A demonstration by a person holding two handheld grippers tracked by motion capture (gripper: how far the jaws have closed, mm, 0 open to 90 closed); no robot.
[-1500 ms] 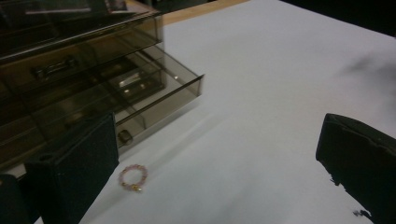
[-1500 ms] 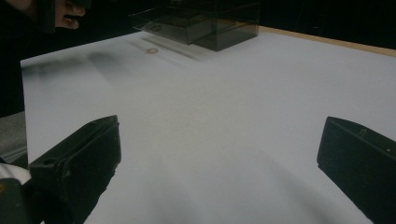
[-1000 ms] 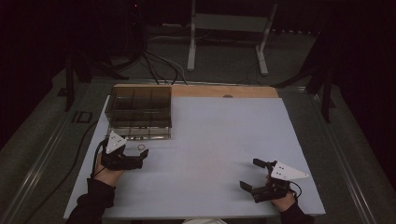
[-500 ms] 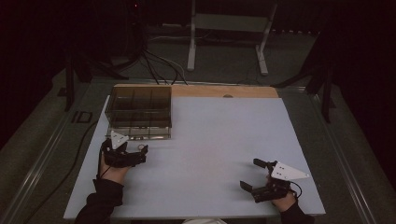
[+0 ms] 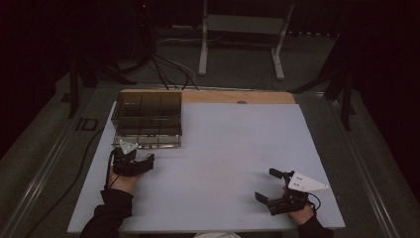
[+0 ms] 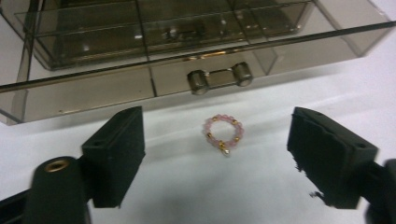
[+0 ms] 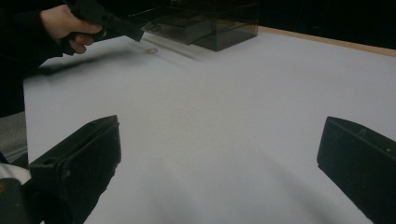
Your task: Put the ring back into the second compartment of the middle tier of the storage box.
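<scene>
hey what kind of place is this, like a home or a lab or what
Most likely a lab or recording workspace, not a home. The white table stands in a dark room, with cables across the floor and a metal stand behind it, and the person's hands hold the left gripper and right gripper.

Both grippers are black, each with two blocky, flat-faced jaws. The left gripper (image 5: 132, 162) carries a small pale grey three-cornered plate on top, and a thin dark cable loops from its rear. The right gripper (image 5: 271, 187) bears a larger, longer grey plate marked with what look like two small dark dots, though the view is too dim to be sure. Seen close, one jaw base of the left gripper shows a brass-coloured threaded insert (image 6: 57, 165). The person wears dark long sleeves (image 5: 110, 214).
</scene>
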